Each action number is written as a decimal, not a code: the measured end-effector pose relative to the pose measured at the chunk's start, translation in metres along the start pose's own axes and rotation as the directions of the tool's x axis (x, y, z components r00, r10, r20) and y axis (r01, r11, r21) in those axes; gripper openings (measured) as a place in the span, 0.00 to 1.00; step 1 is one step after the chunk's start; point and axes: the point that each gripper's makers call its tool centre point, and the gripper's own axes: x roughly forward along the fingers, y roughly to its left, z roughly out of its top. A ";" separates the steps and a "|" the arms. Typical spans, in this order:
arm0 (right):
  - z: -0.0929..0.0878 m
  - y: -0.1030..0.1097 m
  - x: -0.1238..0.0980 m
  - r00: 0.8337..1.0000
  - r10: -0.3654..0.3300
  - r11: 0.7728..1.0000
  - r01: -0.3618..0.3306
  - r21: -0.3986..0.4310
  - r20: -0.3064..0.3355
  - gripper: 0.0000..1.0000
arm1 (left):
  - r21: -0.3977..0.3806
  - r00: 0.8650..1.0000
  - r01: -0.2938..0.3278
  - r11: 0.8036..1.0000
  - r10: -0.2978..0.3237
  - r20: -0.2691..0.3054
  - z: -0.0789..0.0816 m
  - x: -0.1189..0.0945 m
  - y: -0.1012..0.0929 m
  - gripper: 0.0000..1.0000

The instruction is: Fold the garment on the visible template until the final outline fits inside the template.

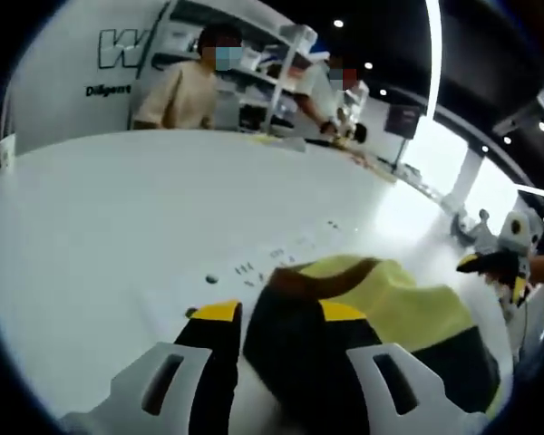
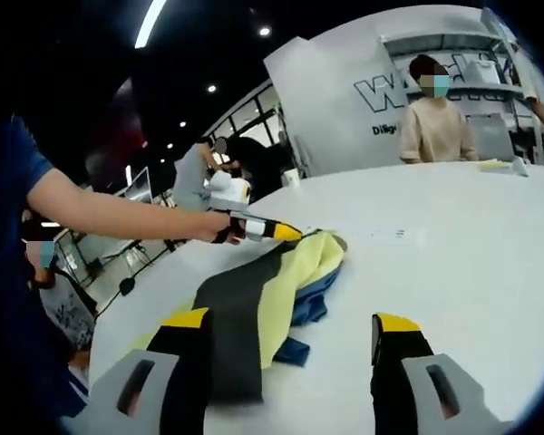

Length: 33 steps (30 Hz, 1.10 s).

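Observation:
A crumpled garment (image 1: 390,299) in yellow, black and brown lies on the white table (image 1: 118,208). My left gripper (image 1: 279,313) stands open, its yellow-tipped jaws on either side of the garment's near black part. In the right gripper view the garment (image 2: 281,281) also shows a blue layer underneath. My right gripper (image 2: 290,322) is wide open just short of the cloth, its left jaw over the black strip. The left gripper (image 2: 288,233) reaches in at the garment's far end. The right gripper (image 1: 491,265) hovers at the table's right edge. Small dark printed marks (image 1: 245,268) dot the table beyond the cloth.
Two people (image 1: 186,91) stand behind the table's far edge by white shelving (image 1: 281,54). A person (image 2: 435,118) also stands past the far edge in the right gripper view. A bare forearm (image 2: 100,213) holds the left gripper. Small items (image 1: 344,136) lie at the far rim.

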 end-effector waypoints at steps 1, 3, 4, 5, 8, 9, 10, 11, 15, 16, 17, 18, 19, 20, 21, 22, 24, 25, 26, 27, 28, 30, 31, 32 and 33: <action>0.000 0.001 -0.001 1.000 0.008 1.000 -0.008 -0.016 0.000 0.77 | 0.009 1.000 0.004 1.000 -0.004 -0.005 -0.001 0.000 0.002 0.30; -0.003 0.001 -0.002 1.000 0.016 0.999 -0.017 -0.041 -0.013 0.79 | 0.015 1.000 0.007 1.000 -0.007 -0.009 -0.001 0.000 0.003 0.29; -0.004 0.000 -0.002 1.000 0.019 0.999 -0.020 -0.043 -0.017 0.80 | 0.015 1.000 0.013 1.000 -0.013 -0.010 -0.002 0.000 0.002 0.28; -0.005 0.001 -0.003 1.000 0.023 0.999 -0.024 -0.042 -0.018 0.80 | 0.015 1.000 0.022 1.000 -0.022 -0.011 -0.002 0.001 0.002 0.27; -0.008 0.003 -0.006 0.999 0.035 0.999 -0.036 -0.037 -0.019 0.82 | 0.023 0.998 0.050 0.998 -0.049 -0.041 -0.009 0.004 -0.003 0.25; -0.008 0.004 -0.007 0.999 0.037 0.998 -0.038 -0.041 -0.021 0.82 | 0.037 0.998 0.050 0.998 -0.049 -0.026 -0.008 0.005 0.000 0.24; -0.008 0.004 -0.008 0.999 0.037 0.998 -0.038 -0.044 -0.023 0.82 | 0.018 0.998 0.052 0.998 -0.051 -0.036 -0.009 0.005 0.001 0.23; -0.008 0.005 -0.009 0.999 0.038 0.998 -0.039 -0.048 -0.023 0.82 | 0.004 0.998 0.055 0.998 -0.055 -0.028 -0.007 0.008 0.005 0.23; -0.008 0.006 -0.014 0.999 0.043 0.998 -0.044 -0.051 -0.022 0.83 | -0.025 0.997 0.078 0.997 -0.078 -0.019 -0.006 0.012 0.001 0.23; -0.009 0.006 -0.014 0.999 0.041 0.998 -0.042 -0.053 -0.024 0.83 | -0.028 0.997 0.078 0.997 -0.079 -0.021 -0.006 0.012 0.000 0.23; -0.010 0.006 -0.016 0.999 0.041 0.998 -0.042 -0.051 -0.025 0.82 | -0.034 0.996 0.089 0.995 -0.090 -0.020 -0.005 0.015 0.000 0.24; -0.010 0.006 -0.017 0.999 0.040 0.998 -0.041 -0.049 -0.026 0.82 | -0.031 0.996 0.091 0.995 -0.092 -0.021 -0.005 0.016 -0.001 0.23; -0.012 0.005 -0.017 0.999 0.037 0.998 -0.038 -0.049 -0.031 0.82 | -0.010 0.997 0.073 0.997 -0.073 -0.028 -0.005 0.016 0.000 0.21; -0.012 0.005 -0.018 0.999 0.036 0.998 -0.038 -0.050 -0.032 0.82 | -0.004 0.998 0.059 0.998 -0.059 -0.032 -0.005 0.016 0.003 0.19; -0.012 0.005 -0.019 0.999 0.036 0.998 -0.038 -0.048 -0.031 0.82 | 0.006 0.998 0.038 0.999 -0.038 -0.046 -0.007 0.015 0.007 0.12; -0.012 0.005 -0.020 0.999 0.036 0.998 -0.038 -0.044 -0.030 0.82 | 0.044 0.997 -0.001 0.999 0.005 -0.081 -0.011 0.013 0.009 0.05; -0.012 0.006 -0.020 0.999 0.036 0.998 -0.037 -0.044 -0.029 0.81 | 0.055 0.996 0.004 0.998 0.001 -0.085 -0.012 0.013 0.007 0.02; -0.012 0.006 -0.020 0.999 0.036 0.998 -0.037 -0.044 -0.029 0.81 | 0.061 0.996 0.007 0.998 -0.001 -0.087 -0.013 0.013 0.006 0.02; -0.011 0.006 -0.020 0.999 0.034 0.998 -0.035 -0.044 -0.025 0.81 | 0.053 0.998 0.019 0.998 -0.016 -0.066 -0.012 0.012 -0.001 0.02; -0.011 0.006 -0.020 0.999 0.033 0.999 -0.034 -0.042 -0.024 0.81 | 0.058 0.998 0.020 0.998 -0.016 -0.068 -0.012 0.012 -0.002 0.02; -0.011 0.005 -0.020 0.999 0.032 0.999 -0.033 -0.041 -0.023 0.81 | 0.062 0.997 0.021 0.998 -0.016 -0.070 -0.013 0.011 -0.002 0.02; -0.010 0.004 -0.020 0.999 0.031 0.999 -0.031 -0.035 -0.017 0.80 | 0.101 0.997 0.013 0.995 -0.006 -0.072 -0.012 0.010 0.002 0.02; -0.010 0.004 -0.021 0.999 0.031 0.999 -0.031 -0.034 -0.016 0.80 | 0.113 0.998 0.009 0.994 -0.001 -0.070 -0.011 0.010 0.002 0.02; -0.010 0.003 -0.021 0.999 0.030 0.999 -0.031 -0.031 -0.013 0.80 | 0.125 0.998 0.005 0.992 0.004 -0.069 -0.010 0.009 0.003 0.02; -0.010 0.003 -0.021 0.999 0.030 0.999 -0.031 -0.029 -0.011 0.80 | 0.136 0.998 0.007 0.991 0.002 -0.063 -0.009 0.007 -0.003 0.01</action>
